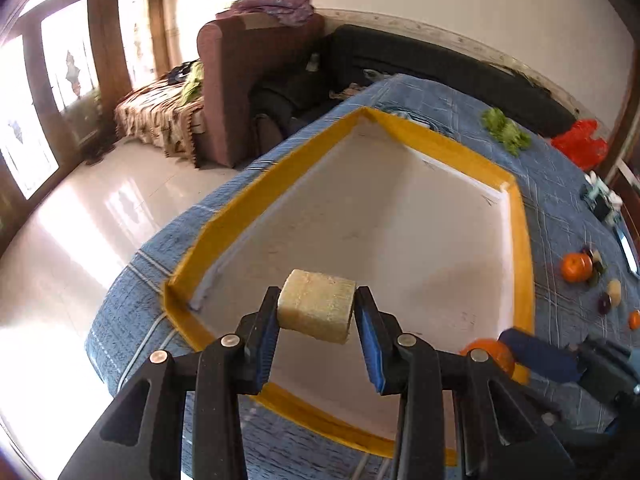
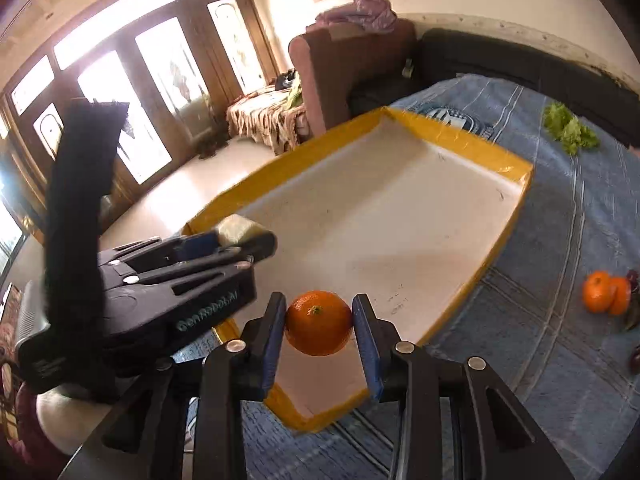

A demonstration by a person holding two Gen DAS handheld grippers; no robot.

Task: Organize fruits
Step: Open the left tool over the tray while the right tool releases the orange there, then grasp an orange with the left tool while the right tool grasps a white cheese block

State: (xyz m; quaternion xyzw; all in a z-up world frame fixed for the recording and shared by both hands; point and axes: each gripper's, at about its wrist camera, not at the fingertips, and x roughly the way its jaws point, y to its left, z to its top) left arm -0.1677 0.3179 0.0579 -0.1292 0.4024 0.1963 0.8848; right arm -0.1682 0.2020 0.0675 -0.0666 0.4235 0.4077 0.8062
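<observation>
My worry is the orange [image 2: 319, 322] rolling once released, since the tray [image 1: 524, 248] floor is bare and smooth, or my two grippers bumping over it. My right gripper [image 2: 319, 328] is clamped on the orange; my left gripper [image 1: 317, 312], at its ten o'clock, pinches a pale fruit chunk [image 1: 316, 305] above the tray.

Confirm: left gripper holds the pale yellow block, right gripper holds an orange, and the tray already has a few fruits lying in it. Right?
Not quite. The tray has nothing lying in it; the right wrist view shows its white floor bare. The rest stands: the left gripper is shut on the pale yellow block, and the right gripper is shut on an orange, both held over the tray.
</observation>
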